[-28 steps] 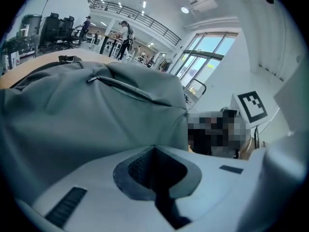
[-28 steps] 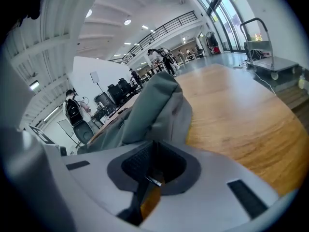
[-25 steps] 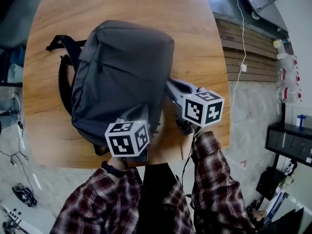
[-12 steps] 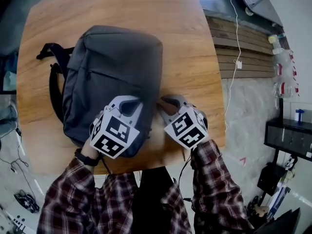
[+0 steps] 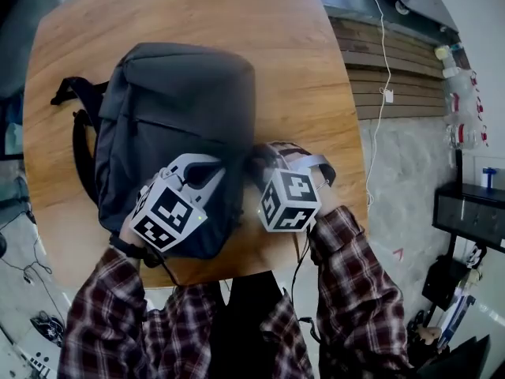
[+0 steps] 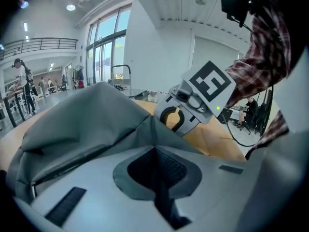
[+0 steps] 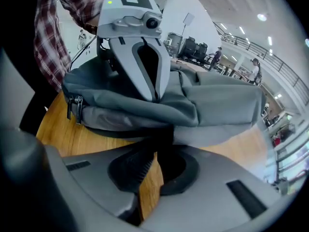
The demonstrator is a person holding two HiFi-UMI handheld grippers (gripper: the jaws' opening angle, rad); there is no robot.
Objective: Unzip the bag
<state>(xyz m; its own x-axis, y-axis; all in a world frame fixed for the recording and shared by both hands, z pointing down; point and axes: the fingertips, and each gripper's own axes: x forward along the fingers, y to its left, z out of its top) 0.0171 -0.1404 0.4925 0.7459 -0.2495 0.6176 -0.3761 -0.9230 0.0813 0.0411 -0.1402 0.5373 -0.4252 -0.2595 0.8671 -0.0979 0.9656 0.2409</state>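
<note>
The grey bag (image 5: 177, 125) lies flat on the wooden counter (image 5: 300, 61), and the unzipping looks barely begun: this is the taking-hold step. The left tongs (image 6: 154, 144) are pressed together on a raised fold of the bag's fabric, bracing it. The right tongs (image 7: 161, 144), at the bag's near edge, are almost together and nip a dark tab (image 7: 165, 132) (probably a zip pull, though too dark to be sure), with a sliver of counter showing between the pads behind it. A pair of metal pulls (image 7: 75, 108) hangs untouched further along that edge. Next, the right side should draw along the zip line while the left keeps the cloth taut.
</note>
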